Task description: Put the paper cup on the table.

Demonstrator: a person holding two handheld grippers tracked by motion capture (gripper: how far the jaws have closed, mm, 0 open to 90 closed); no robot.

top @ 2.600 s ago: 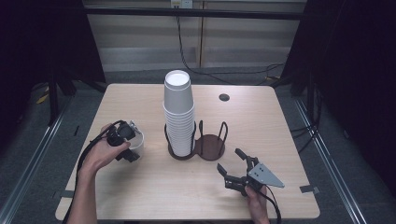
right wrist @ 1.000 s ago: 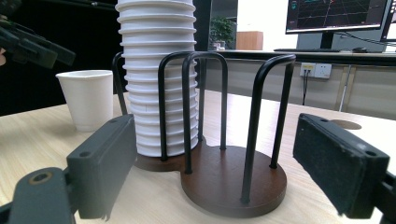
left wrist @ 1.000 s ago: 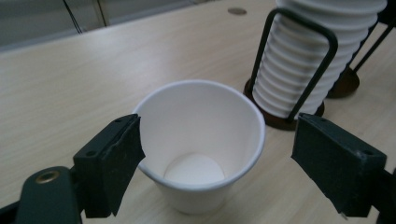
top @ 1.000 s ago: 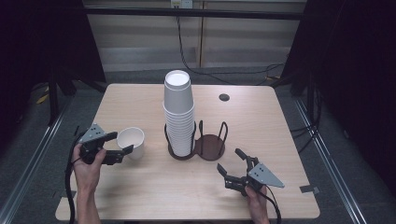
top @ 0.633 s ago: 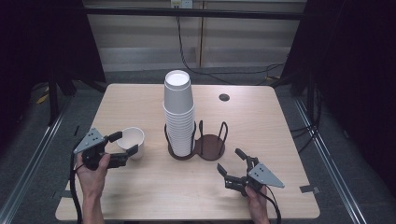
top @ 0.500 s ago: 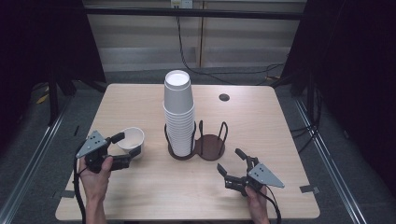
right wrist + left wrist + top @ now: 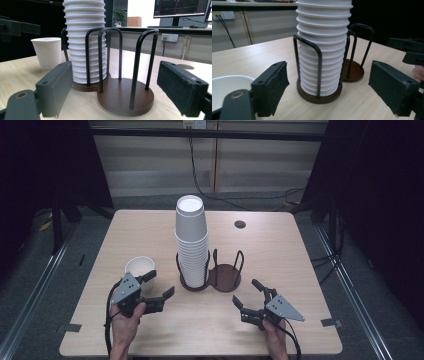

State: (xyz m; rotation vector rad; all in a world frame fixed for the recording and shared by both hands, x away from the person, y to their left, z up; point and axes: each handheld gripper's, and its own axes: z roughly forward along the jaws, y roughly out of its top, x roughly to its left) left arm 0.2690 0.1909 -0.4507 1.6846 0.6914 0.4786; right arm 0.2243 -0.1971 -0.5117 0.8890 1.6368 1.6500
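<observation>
Dark curtains and grey flooring surround the pale wooden bench (image 7: 150, 227), and we work from its near edge. At the centre of the bench stands a brown double cup holder (image 7: 224, 279) with black wire hoops. Its left ring carries a tall stack of white paper cups (image 7: 191, 240); its right ring stands bare. At about twelve o'clock from the holder, toward the far edge, we see a small dark round hole (image 7: 240, 224) in the benchtop.

A single white cup (image 7: 139, 267) stands upright at about nine o'clock from the holder, near the stack but apart from it. Our left gripper (image 7: 159, 287) sits just beside that cup, at about five o'clock from it, pointing toward the holder. Its fingers have just been opening, and they stand apart with nothing between them; the nearer finger (image 7: 146, 276) lies close to the cup's rim, and we cannot tell whether it touches. In the left gripper view the stack rises straight ahead between the two fingers, and the cup's rim shows at the lower left corner.

Our right gripper (image 7: 247, 294) rests at about five o'clock from the holder, aimed back at it. Its fingers are spread wide and empty. In the right gripper view the bare ring lies directly ahead, with the stack and the single cup behind it to the left.
</observation>
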